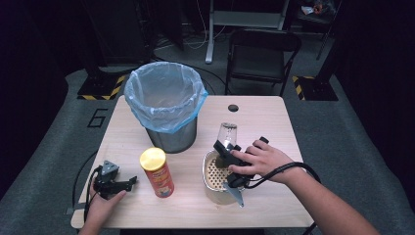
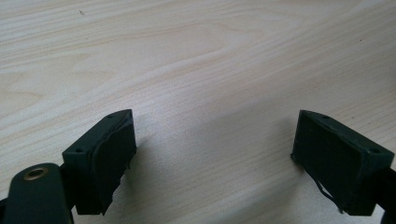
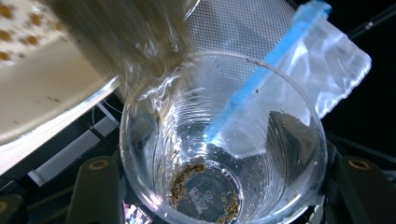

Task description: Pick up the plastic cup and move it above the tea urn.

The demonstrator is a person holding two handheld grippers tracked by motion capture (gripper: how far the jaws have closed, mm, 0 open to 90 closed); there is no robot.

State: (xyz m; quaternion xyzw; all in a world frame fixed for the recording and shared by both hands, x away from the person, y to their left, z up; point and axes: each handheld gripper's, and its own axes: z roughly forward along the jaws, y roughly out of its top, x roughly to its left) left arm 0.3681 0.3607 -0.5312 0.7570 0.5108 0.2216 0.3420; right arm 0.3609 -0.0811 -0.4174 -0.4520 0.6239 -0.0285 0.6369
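Observation:
My right gripper [image 1: 223,148] is shut on a clear plastic cup [image 1: 227,132], held just above the far rim of a perforated metal bowl [image 1: 214,175]. In the right gripper view the cup [image 3: 219,154] sits between the two jaws of the right gripper [image 3: 226,186], with brown crumbs stuck at its base. A mesh bin [image 1: 172,138] with a blue liner [image 1: 165,90] stands on the table's far left; its liner [image 3: 303,51] shows through the cup. My left gripper [image 1: 128,183] rests on the table at the near left, and in its own view the left gripper [image 2: 212,154] is open over bare wood.
A red canister with a yellow lid [image 1: 156,172] stands upright between the two grippers, in front of the bin. The wooden table [image 1: 264,122] has a small round hole [image 1: 233,107] near its far edge. A dark folding chair [image 1: 262,56] stands behind the table.

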